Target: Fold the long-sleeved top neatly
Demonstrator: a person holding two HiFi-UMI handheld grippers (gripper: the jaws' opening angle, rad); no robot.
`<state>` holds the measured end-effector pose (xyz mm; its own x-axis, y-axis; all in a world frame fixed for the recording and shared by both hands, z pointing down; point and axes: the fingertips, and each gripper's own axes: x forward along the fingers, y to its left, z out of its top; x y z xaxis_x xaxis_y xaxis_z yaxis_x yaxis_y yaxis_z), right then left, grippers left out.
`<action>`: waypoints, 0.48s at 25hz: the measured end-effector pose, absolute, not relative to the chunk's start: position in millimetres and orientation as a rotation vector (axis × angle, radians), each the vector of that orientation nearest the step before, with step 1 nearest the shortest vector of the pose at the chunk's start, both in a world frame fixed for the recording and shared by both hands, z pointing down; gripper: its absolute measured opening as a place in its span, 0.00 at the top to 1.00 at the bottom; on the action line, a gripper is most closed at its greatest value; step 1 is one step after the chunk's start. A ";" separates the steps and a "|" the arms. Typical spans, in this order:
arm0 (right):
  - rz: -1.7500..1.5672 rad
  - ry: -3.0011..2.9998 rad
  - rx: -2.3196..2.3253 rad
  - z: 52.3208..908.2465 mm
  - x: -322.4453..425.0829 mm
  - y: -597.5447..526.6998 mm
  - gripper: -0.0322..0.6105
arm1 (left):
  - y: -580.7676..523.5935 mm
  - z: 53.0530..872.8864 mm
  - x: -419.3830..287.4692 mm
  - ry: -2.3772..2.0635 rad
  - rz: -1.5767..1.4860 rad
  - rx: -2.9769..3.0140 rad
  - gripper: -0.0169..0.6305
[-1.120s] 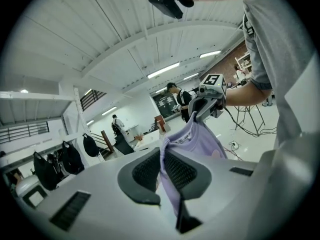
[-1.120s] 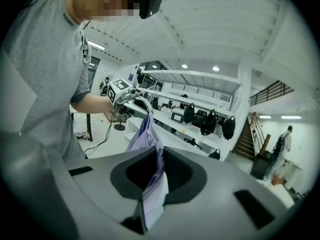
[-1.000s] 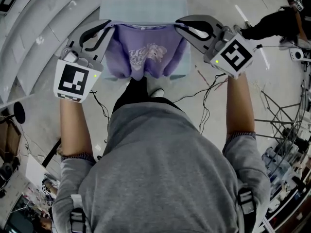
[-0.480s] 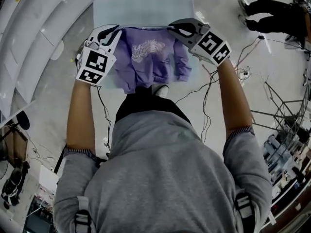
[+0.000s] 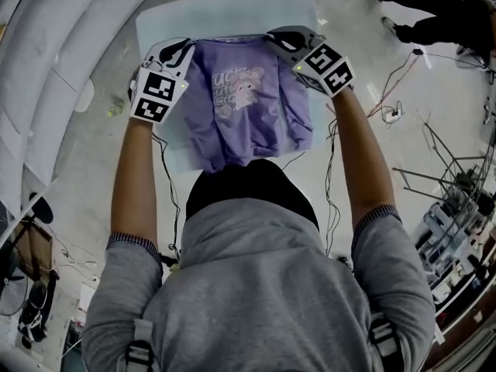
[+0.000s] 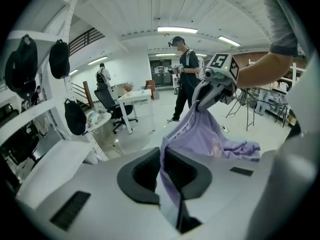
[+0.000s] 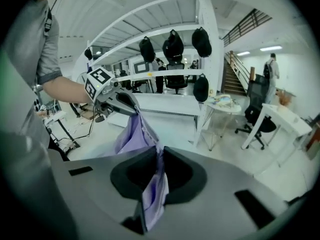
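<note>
I've got the left gripper and right gripper each clenched on a shoulder of the top, held apart over the table's far edge so it spreads wide, print up, hem trailing toward the near edge.

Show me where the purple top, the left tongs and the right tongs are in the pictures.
purple top (image 5: 252, 134): head view, plain cloth below the print.
left tongs (image 5: 188, 45): head view, between the tips, shut on the top's edge.
right tongs (image 5: 271, 36): head view, between the tips, shut on the top's edge.
</note>
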<state>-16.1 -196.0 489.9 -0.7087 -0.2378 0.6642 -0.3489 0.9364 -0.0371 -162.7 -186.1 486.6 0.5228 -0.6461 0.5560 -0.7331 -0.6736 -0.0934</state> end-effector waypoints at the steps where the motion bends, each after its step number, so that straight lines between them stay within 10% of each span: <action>1: 0.239 -2.386 0.433 499.9 -17.6 -204.0 0.88 | -193.8 499.3 -164.2 -1.189 0.848 2.582 0.91; 12: 0.288 -2.326 0.564 610.3 -26.4 -279.3 0.88 | -265.4 610.2 -174.1 -1.288 0.852 2.364 0.91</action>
